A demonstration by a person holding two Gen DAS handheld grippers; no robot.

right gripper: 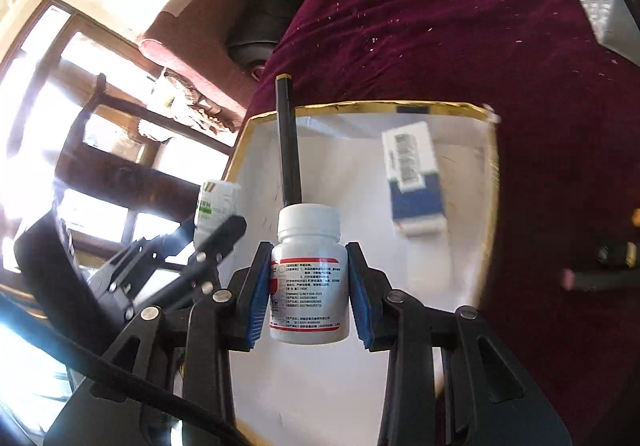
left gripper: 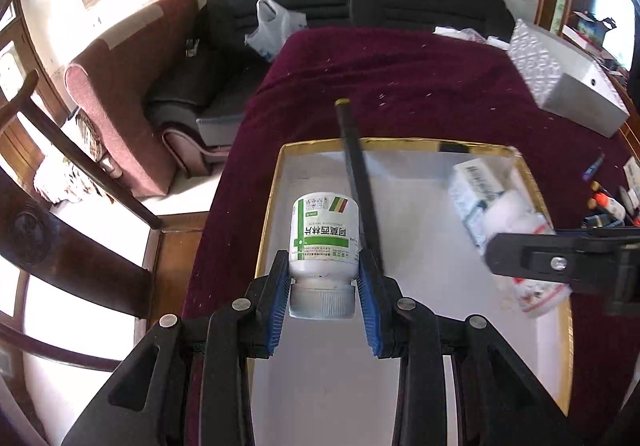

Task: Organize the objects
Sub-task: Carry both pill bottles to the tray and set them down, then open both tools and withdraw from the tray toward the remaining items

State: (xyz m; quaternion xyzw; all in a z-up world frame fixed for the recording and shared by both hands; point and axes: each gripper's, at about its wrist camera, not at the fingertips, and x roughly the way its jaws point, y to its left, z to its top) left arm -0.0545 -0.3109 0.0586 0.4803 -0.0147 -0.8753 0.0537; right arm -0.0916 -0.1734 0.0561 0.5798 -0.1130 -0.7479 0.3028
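Observation:
My left gripper [left gripper: 324, 260] is shut on a white bottle with a green label [left gripper: 323, 234], cap toward the camera, above the left part of a white tray with a gold rim [left gripper: 400, 143]. My right gripper [right gripper: 309, 246] is shut on a white bottle with a red-edged label [right gripper: 309, 286], cap pointing away, over the same tray [right gripper: 360, 105]. A black stick with a gold tip [left gripper: 356, 173] leans over the tray's far edge. A white and blue medicine box [right gripper: 412, 181] lies in the tray's right part. Each gripper shows in the other's view: the right gripper [left gripper: 532, 266], the left gripper [right gripper: 224, 234].
The tray rests on a dark red cloth [left gripper: 400, 77]. A silver patterned box [left gripper: 568, 77] stands at the back right, with small bottles and pens [left gripper: 608, 205] on the cloth to the right. A wooden chair [left gripper: 80, 173] is on the left, and a black sofa [left gripper: 360, 5] with a plastic bag lies beyond.

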